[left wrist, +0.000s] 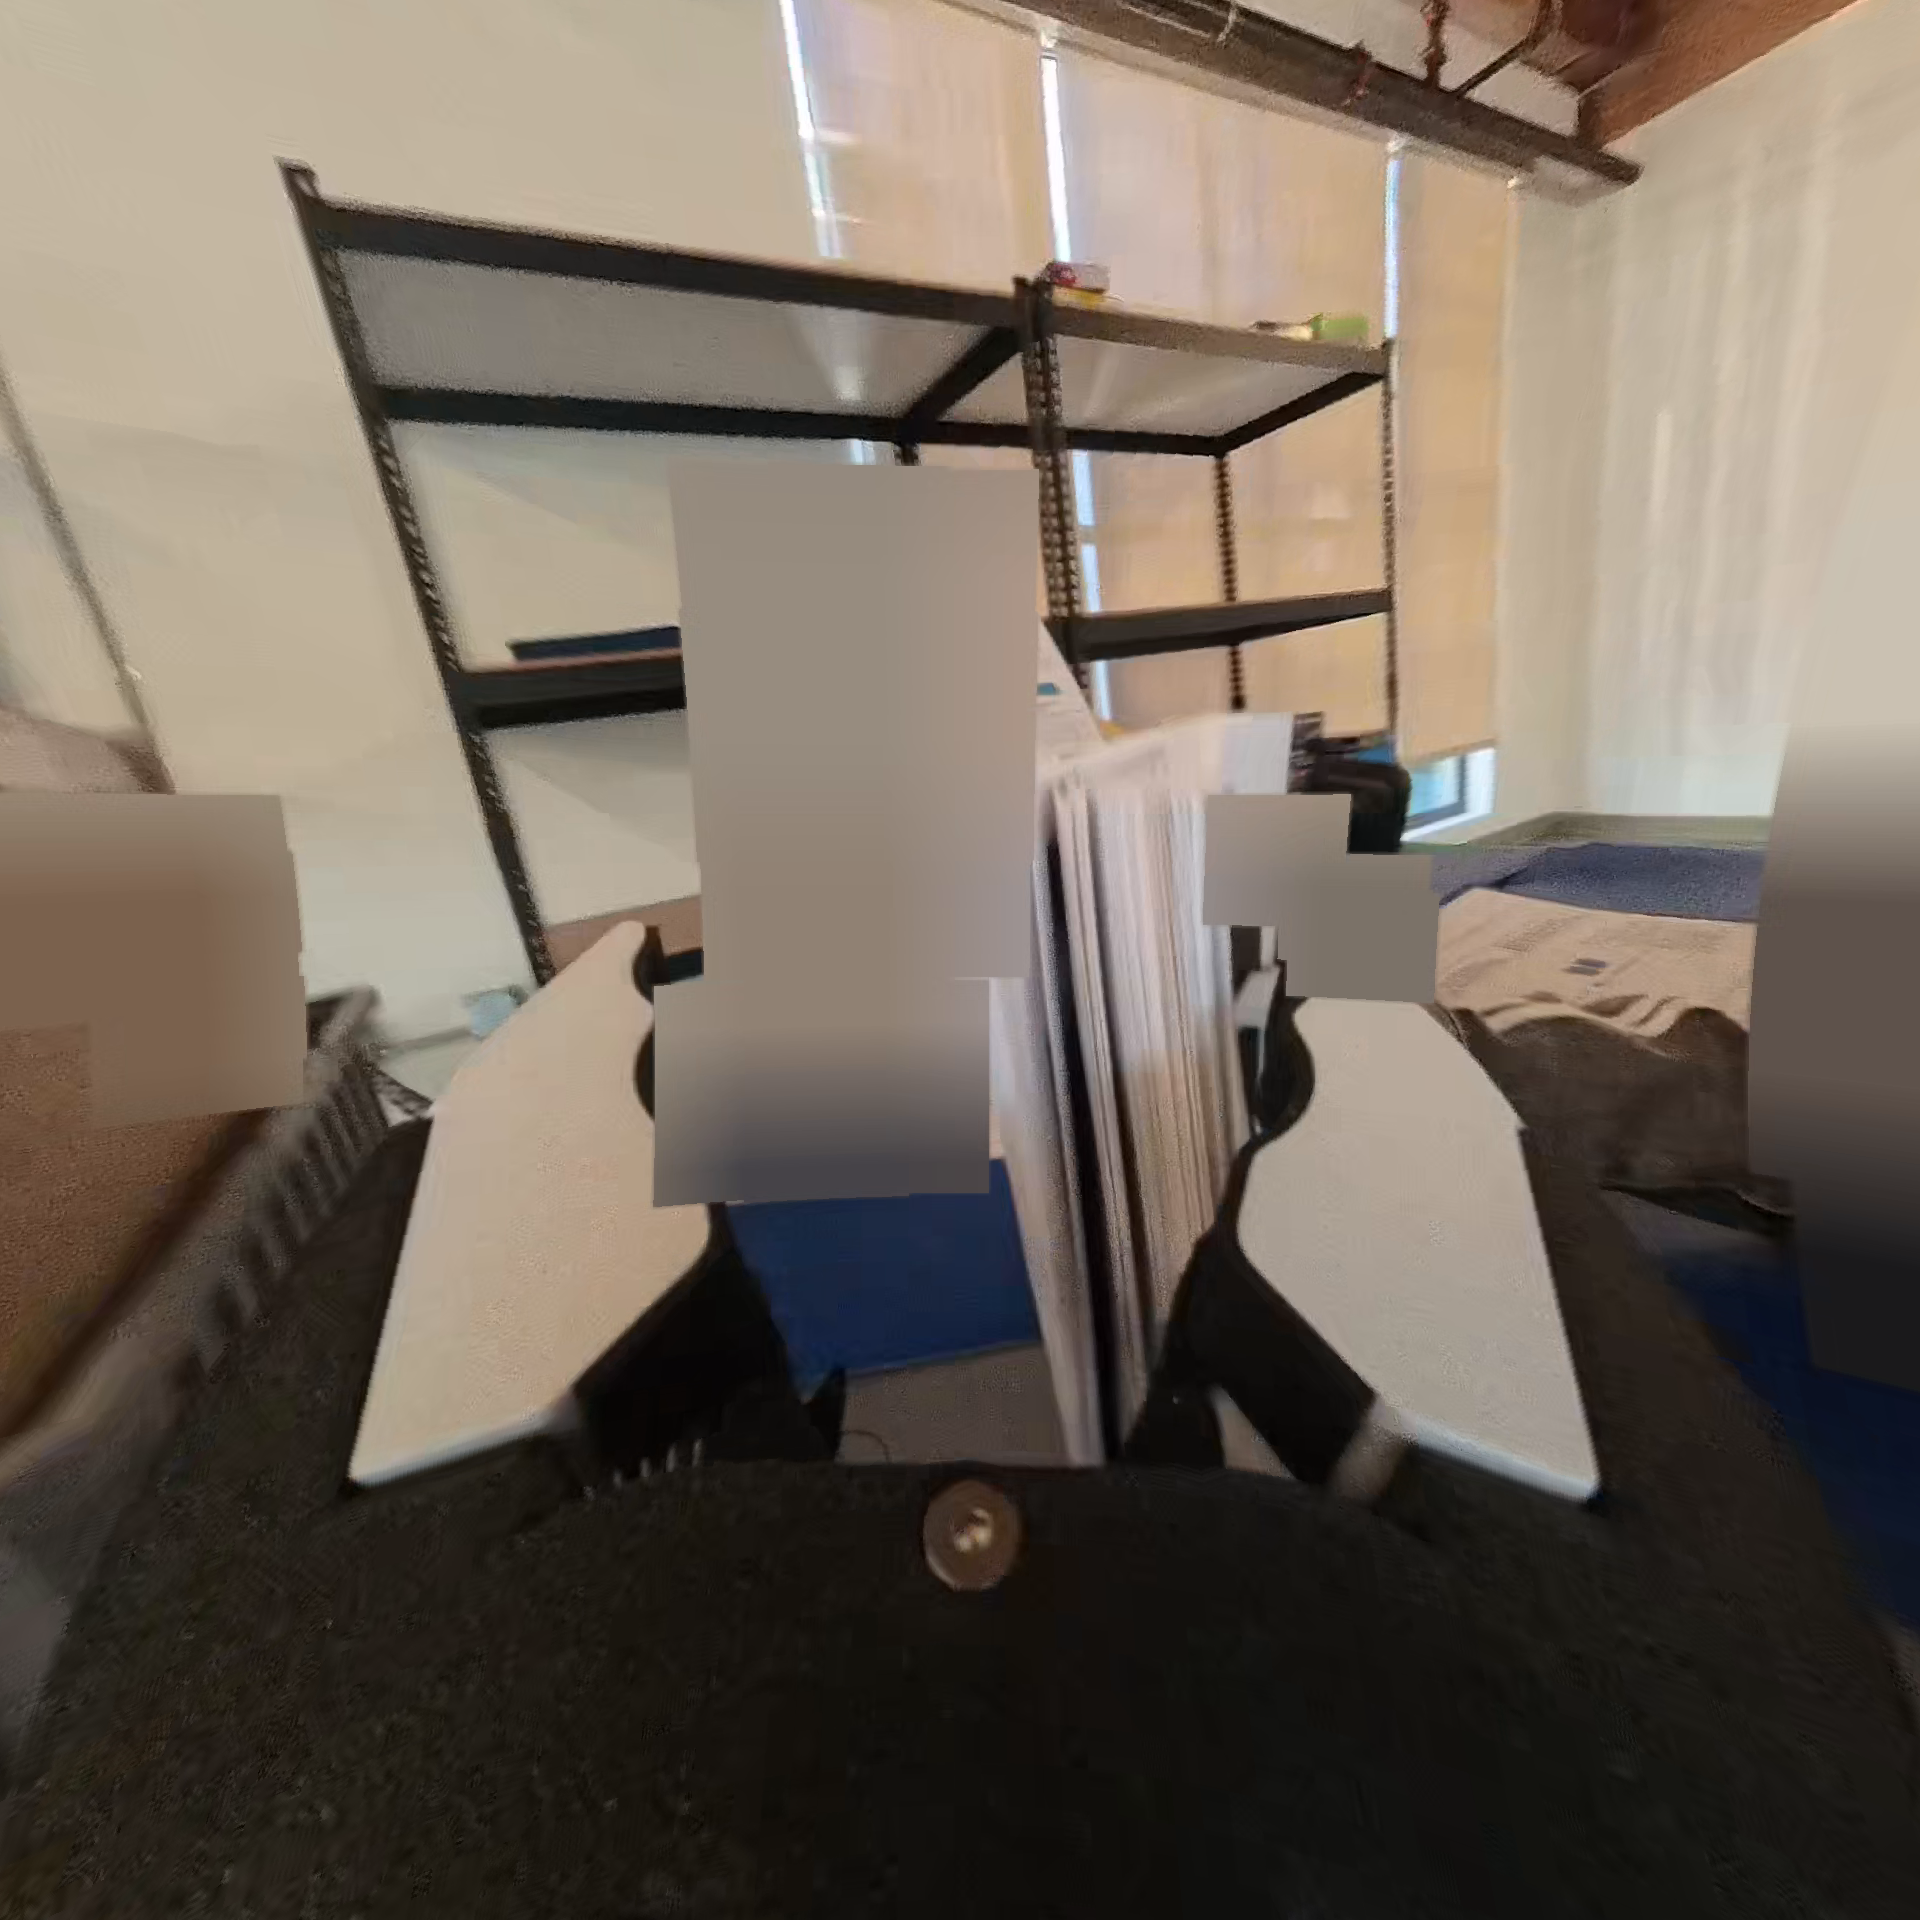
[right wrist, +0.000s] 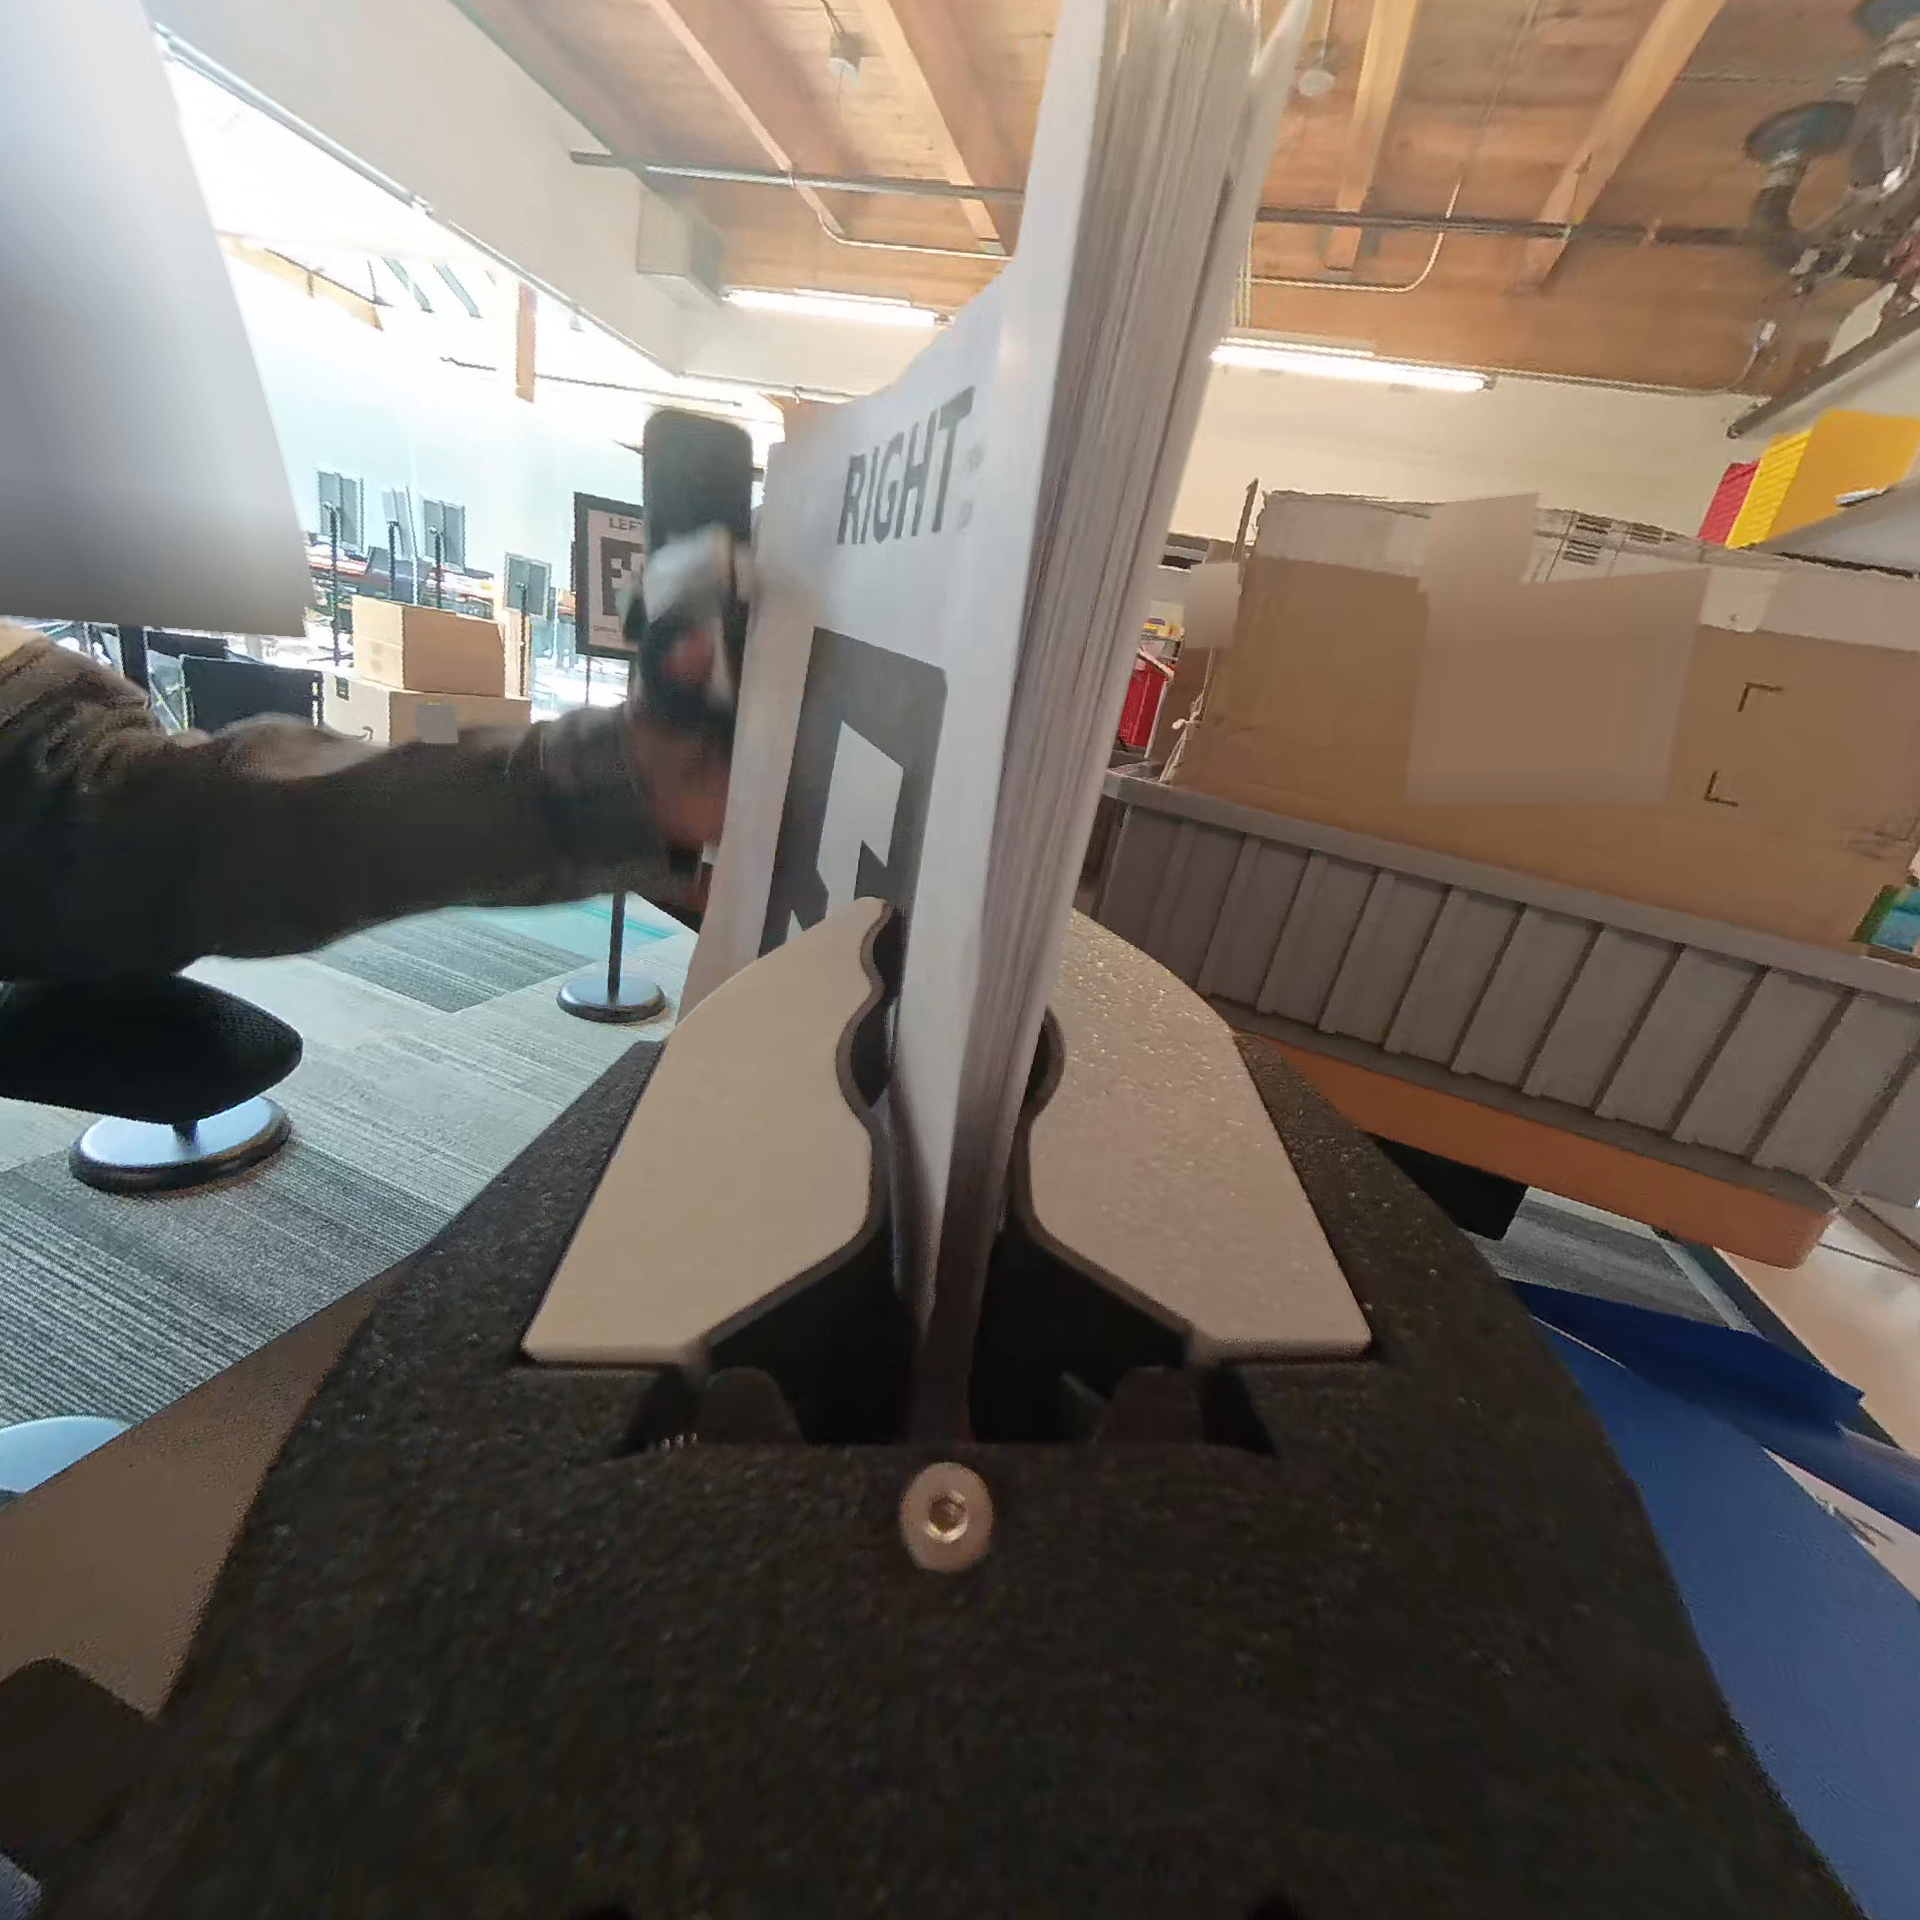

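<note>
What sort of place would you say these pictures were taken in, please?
Probably a workshop or warehouse-style office. There are exposed timber ceiling beams, black metal shelving along a wall, and cardboard boxes stacked on a bench. The right claw grips a stack of paper sheets.

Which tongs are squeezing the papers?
The right tongs, shut on the upright stack of white paper sheets. The left tongs are spread wide open around it.

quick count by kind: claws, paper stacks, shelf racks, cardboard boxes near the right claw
claws: 2, left claw open around the pages, right claw shut on the paper stack
paper stacks: 1
shelf racks: 1
cardboard boxes: 1
total: 5
</note>
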Demonstrator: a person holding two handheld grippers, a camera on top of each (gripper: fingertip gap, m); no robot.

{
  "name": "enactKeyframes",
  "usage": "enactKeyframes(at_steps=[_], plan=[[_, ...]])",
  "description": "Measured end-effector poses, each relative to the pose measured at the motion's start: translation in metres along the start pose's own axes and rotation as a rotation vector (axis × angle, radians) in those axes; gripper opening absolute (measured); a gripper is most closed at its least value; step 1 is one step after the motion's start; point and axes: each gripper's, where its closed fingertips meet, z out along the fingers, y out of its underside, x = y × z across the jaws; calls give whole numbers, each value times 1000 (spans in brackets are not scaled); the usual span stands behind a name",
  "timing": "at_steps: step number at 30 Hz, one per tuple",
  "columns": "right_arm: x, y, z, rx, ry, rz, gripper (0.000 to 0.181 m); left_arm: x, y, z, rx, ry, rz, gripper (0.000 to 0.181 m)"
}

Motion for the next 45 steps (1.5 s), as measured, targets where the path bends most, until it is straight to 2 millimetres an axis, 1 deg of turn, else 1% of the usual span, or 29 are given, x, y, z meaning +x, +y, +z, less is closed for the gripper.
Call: enactKeyframes(at_steps=[1,2,3,4,5,6,8,9,11,13,15,16,17,18,19,20,22,24,26,28,29,31,33,35,37,38,39,42,45], plan=[[-1,0,0,2,-3,-6,17,-2,-30,-1,-9,-12,65,99],[-1,0,0,4,-2,-10,16,0,-59,5,-54,-13,116,90],[0,0,0,6,2,-13,16,10,-75,14,-171,32,153,81],[0,0,0,4,8,-17,16,22,-82,27,-330,91,169,81],[1,0,0,3,14,-21,16,36,-80,41,-497,160,183,87],[1,0,0,3,17,-25,17,48,-74,54,-656,235,212,99],[1,0,0,6,24,-30,17,66,-46,76,-925,389,243,102],[1,0,0,11,29,-35,18,69,-28,86,-1050,436,231,103],[-1,-2,0,36,35,-43,19,64,11,97,-1288,476,228,103],[-4,-4,-2,88,37,-42,24,60,45,105,-1437,511,218,101],[-6,-1,-3,113,42,-31,30,58,68,101,-1587,561,202,94],[-7,2,-3,112,45,-28,31,64,69,96,-1640,626,142,76],[-6,4,-3,111,51,-25,34,74,65,94,-1650,696,60,37],[-6,4,-3,113,51,-23,35,73,66,95,-1643,684,56,24],[-8,4,-3,112,36,-17,37,68,67,96,-1618,680,118,15],[-10,3,-2,107,21,-11,41,66,67,94,-1581,709,191,13],[-13,0,-4,81,1,-13,48,66,63,90,-1552,696,199,12],[-4,-10,-14,66,62,-5,74,56,52,84,-1502,626,155,12],[9,-26,-38,86,135,30,102,41,31,77,-1374,533,34,12],[19,-35,-64,103,194,96,118,27,-1,72,-1203,448,-92,12],[21,-34,-73,96,207,139,122,19,-19,69,-1112,402,-146,12],[18,-23,-74,83,190,245,125,11,-50,63,-920,355,-221,12],[9,-16,-51,99,114,350,128,9,-68,56,-759,331,-289,12],[7,-32,-25,188,35,433,97,10,-70,47,-648,304,-358,12],[12,-53,-8,253,-46,510,65,15,-59,36,-581,277,-410,11],[16,-56,-3,236,-82,542,49,17,-51,29,-563,256,-437,11],[20,-50,0,171,-88,572,22,19,-43,22,-531,216,-462,12],[19,-32,12,-26,-32,552,11,18,-18,-2,-426,53,-506,12],[15,-7,23,-271,103,410,11,22,9,-24,-370,-108,-477,12]])
